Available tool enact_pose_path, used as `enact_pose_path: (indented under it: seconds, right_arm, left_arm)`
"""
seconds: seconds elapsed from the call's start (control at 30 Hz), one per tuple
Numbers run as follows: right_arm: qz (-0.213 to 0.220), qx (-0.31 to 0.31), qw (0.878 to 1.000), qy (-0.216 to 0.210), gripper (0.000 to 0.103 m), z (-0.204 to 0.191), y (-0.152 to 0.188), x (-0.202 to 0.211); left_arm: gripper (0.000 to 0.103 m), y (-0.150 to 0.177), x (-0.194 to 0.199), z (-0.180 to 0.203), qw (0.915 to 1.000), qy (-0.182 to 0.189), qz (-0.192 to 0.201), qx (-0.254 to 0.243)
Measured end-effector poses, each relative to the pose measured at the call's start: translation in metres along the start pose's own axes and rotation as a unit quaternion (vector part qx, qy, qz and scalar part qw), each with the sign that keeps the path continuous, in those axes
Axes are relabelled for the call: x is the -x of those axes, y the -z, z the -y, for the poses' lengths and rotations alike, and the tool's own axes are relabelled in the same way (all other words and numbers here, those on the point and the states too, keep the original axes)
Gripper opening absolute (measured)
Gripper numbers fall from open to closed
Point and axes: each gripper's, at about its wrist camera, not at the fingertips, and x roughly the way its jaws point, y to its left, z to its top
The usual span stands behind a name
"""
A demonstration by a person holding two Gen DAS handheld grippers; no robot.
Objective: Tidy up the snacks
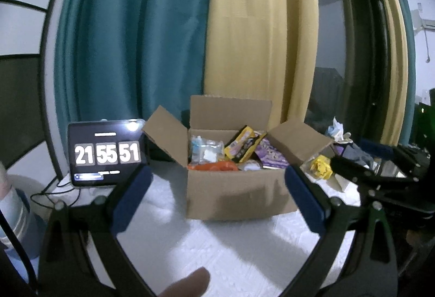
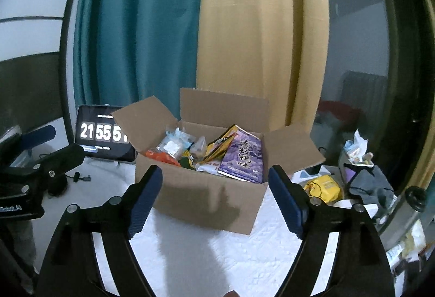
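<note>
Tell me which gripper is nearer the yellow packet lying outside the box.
Right. The right gripper faces the cardboard box with the yellow packet just beside its finger; the left gripper sits farther left.

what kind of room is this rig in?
Probably a home room, maybe a bedroom, not a lab. Full-length teal and yellow curtains hang behind, an open cardboard box of snack packets sits on a white quilted surface, and a wall-mounted air conditioner shows at right.

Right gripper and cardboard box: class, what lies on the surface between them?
Nothing: only bare white tabletop with shadow separates the open right gripper from the cardboard box, seen in the right wrist view.
</note>
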Motion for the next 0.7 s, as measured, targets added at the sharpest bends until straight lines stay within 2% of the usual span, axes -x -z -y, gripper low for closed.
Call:
enact_pose_path:
  seconds: [0.23, 0.43, 0.7]
  right_arm:
    - [0.020, -0.012, 1.000, 0.009, 0.083, 0.002, 0.014, 0.030]
    - [0.046, -0.027, 0.998, 0.017, 0.084, -0.001, 0.035, 0.061]
    - [0.057, -0.028, 0.997, 0.032, 0.084, -0.007, 0.052, 0.097]
  left_arm:
    - [0.101, 0.013, 0.025, 0.005, 0.9998, -0.015, 0.016, 0.000]
    - [0.102, 0.033, 0.052, 0.009, 0.9992, -0.005, 0.040, -0.007]
    - [0.102, 0.048, 0.086, 0.014, 0.9983, 0.012, 0.055, -0.013]
